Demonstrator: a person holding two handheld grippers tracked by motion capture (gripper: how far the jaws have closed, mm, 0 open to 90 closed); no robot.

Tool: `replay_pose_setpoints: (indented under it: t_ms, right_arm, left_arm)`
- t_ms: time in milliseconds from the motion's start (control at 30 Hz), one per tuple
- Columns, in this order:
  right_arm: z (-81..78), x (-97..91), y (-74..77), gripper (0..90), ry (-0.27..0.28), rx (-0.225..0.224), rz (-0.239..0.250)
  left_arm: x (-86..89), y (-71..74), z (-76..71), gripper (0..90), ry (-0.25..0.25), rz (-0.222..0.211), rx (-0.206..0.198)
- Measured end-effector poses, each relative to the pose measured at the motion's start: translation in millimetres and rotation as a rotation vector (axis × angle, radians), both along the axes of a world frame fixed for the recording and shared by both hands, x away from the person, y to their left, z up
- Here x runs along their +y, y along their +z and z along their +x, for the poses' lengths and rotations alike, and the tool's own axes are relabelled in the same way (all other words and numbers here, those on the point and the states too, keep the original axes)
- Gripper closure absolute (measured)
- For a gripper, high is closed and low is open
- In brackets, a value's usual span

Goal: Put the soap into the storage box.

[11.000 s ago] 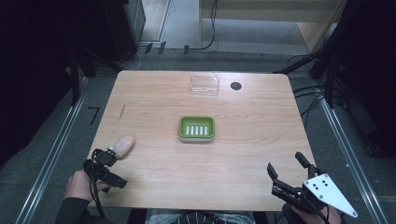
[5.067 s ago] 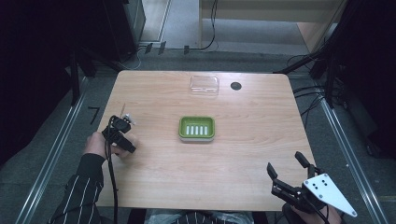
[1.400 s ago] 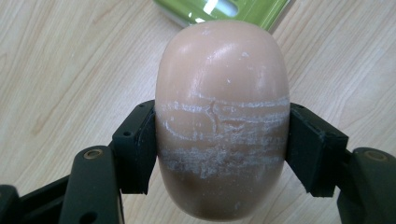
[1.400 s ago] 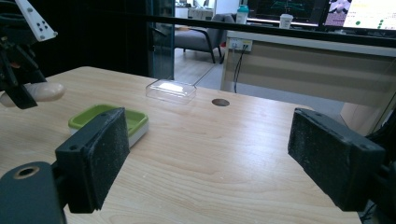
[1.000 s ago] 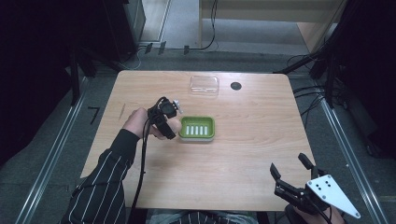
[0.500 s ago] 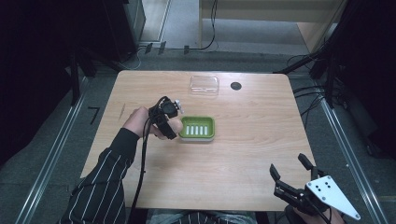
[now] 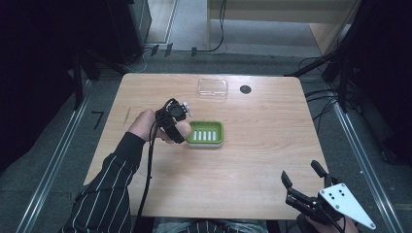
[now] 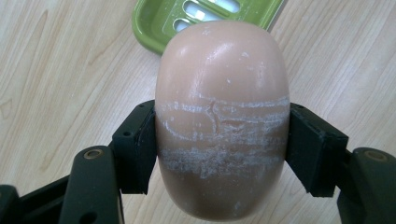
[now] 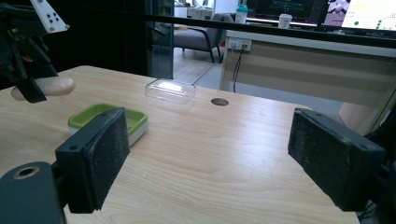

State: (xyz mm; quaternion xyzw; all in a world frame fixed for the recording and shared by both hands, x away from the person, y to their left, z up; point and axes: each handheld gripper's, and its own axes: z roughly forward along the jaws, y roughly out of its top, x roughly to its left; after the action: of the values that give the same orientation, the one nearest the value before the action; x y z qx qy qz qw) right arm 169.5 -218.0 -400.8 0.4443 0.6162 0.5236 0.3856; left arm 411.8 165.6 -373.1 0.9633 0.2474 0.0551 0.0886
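Observation:
My left gripper (image 7: 176,124) is shut on a peach-coloured bar of soap (image 8: 222,116), its pads pressing the bar's two sides. The soap (image 7: 182,128) hangs just left of a green soap dish (image 7: 221,134) with white slots, near the table's middle. In the left gripper view the dish (image 8: 154,18) lies just beyond the bar's far end. In the right gripper view the soap (image 9: 52,86) is above the table, left of the dish (image 9: 93,114). My right gripper (image 7: 302,174) stands open and empty at the table's front right edge (image 9: 215,163).
A clear plastic lid (image 7: 213,89) lies at the back of the wooden table, with a small black hole (image 7: 245,89) to its right. A striped sleeve reaches in from the front left. Dark racks and cables surround the table.
My left gripper has carried the soap from the front left corner to the dish's left side. Over the last second it has held still. The right gripper has not moved.

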Motion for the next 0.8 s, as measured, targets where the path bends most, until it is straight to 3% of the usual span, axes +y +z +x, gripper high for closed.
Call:
replay_pose_setpoints:
  t_ms: [567,800]
  right_arm:
    - [-3.8,-2.9,-0.2,13.2,-0.018,0.005,0.004]
    - [-5.9,-2.3,0.6,13.2,-0.023,0.005,0.001]
  left_arm:
    - [-14.1,3.0,5.5,33.6,-0.036,-0.025,-0.001]
    - [-20.4,2.4,5.5,33.6,-0.062,-0.015,-0.005]
